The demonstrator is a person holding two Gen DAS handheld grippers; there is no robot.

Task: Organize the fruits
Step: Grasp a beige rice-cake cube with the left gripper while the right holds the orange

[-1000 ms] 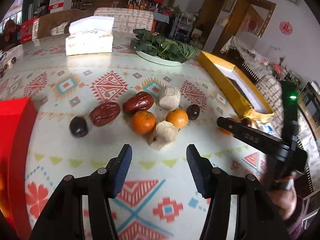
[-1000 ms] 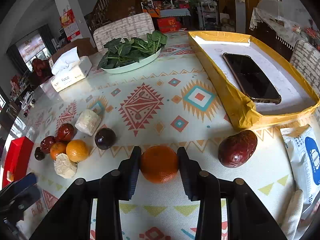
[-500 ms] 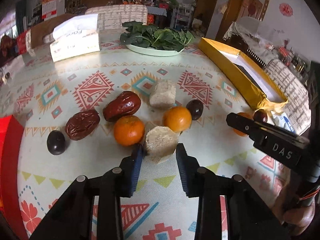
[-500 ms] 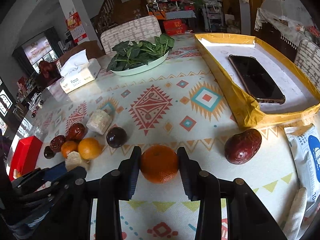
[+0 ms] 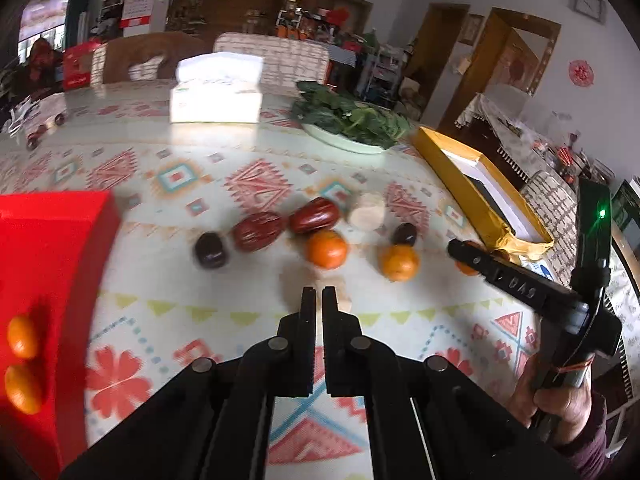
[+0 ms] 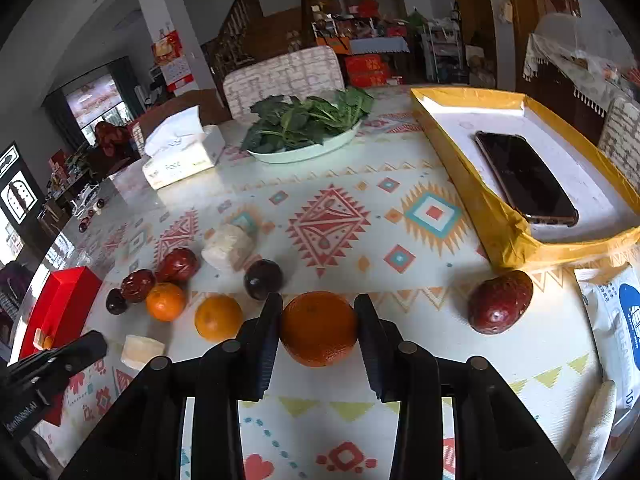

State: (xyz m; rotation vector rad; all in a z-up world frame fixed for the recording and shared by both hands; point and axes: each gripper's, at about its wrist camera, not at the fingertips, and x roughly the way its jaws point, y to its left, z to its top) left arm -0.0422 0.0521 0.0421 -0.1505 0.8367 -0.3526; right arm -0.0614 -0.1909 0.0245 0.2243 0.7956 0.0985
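My left gripper (image 5: 319, 298) is shut, its pads nearly touching with nothing between them. A beige chunk (image 6: 142, 350) lies on the tablecloth just past its tips, blurred in the left wrist view. Beyond it lie two red dates (image 5: 258, 236) (image 5: 314, 218), two dark plums (image 5: 210, 250) (image 5: 405, 235), two oranges (image 5: 326, 249) (image 5: 399, 263) and another beige chunk (image 5: 367, 212). My right gripper (image 6: 318, 306) is shut on a third orange (image 6: 319, 332), low over the table. A red date (image 6: 500, 302) lies to its right. The red box (image 5: 48, 280) at the left holds two small oranges (image 5: 22, 342).
A yellow box (image 6: 504, 236) with a phone (image 6: 524, 178) in it stands at the right. At the back are a plate of greens (image 6: 308, 124) and a tissue box (image 6: 180, 156). A wipes pack (image 6: 616, 320) lies at the right edge. A hand (image 5: 560, 392) holds the right gripper.
The left gripper went forward around the beige chunk, then its jaws closed fully and it drew back; the chunk stays on the table. The right gripper keeps its orange.
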